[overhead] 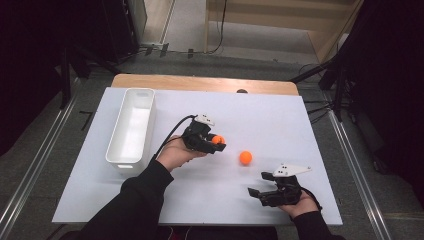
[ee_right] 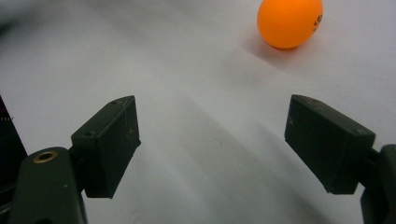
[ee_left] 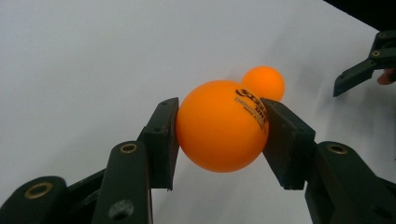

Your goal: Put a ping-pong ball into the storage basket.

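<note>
An orange ball point(ee_left: 219, 126) with black print is clamped between the black pads of my left gripper point(ee_left: 220, 135), a little above the white table sheet. In the high view that left gripper point(overhead: 217, 141) and its ball point(overhead: 217, 139) sit near the table's middle. A second orange ball point(overhead: 245, 157) lies loose on the sheet to the right; it appears behind the held one point(ee_left: 265, 81) and at the top of the right gripper view point(ee_right: 289, 22). My right gripper point(overhead: 260, 184) rests near the front right edge, its jaws wide apart point(ee_right: 212, 144) with nothing between them.
A long white bin point(overhead: 131, 125) stands lengthwise at the left of the white sheet point(overhead: 280, 120), which covers a wooden table point(overhead: 200, 82). Dark stands and cables flank the table on both sides. The right gripper's jaw tips point(ee_left: 357, 70) show at the left gripper view's right edge.
</note>
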{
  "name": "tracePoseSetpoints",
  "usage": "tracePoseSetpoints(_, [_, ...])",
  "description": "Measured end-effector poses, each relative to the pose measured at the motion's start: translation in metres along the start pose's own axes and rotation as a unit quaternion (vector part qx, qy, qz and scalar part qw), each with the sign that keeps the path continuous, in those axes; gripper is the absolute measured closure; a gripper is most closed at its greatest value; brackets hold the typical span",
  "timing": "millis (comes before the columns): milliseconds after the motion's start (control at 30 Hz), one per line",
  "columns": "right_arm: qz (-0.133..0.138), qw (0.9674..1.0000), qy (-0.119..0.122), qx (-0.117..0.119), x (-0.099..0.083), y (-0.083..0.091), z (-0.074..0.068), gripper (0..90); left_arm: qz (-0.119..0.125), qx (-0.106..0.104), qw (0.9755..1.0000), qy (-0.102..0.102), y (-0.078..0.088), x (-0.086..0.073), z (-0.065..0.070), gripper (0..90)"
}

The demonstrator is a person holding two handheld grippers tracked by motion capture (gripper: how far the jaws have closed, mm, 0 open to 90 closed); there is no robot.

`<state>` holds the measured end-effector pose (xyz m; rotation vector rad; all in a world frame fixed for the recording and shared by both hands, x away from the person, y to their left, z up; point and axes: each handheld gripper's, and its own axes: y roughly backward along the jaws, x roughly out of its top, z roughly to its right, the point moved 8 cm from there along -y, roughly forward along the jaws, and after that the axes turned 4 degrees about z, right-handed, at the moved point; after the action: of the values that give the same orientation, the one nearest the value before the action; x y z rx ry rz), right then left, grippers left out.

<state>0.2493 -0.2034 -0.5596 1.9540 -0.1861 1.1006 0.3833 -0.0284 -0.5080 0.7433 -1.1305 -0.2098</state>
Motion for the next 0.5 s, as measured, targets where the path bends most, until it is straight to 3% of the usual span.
tracePoseSetpoints(233, [-0.004, 1.0000, -0.003, 0.002, 0.000, -0.001, -0.001, 16.4, -0.001, -0.012, 0.9999, 0.001, 0.009, 0.005, 0.003, 50.5])
tracePoseSetpoints(433, [-0.003, 1.0000, -0.001, 0.001, 0.000, 0.000, -0.001, 16.4, -0.005, -0.009, 0.9999, 0.004, 0.014, 0.006, 0.002, 50.6])
tracePoseSetpoints(500, [-0.002, 1.0000, 0.000, 0.000, 0.000, 0.000, -0.001, 16.4, -0.009, -0.004, 0.9999, -0.004, 0.015, 0.005, 0.002, 50.5])
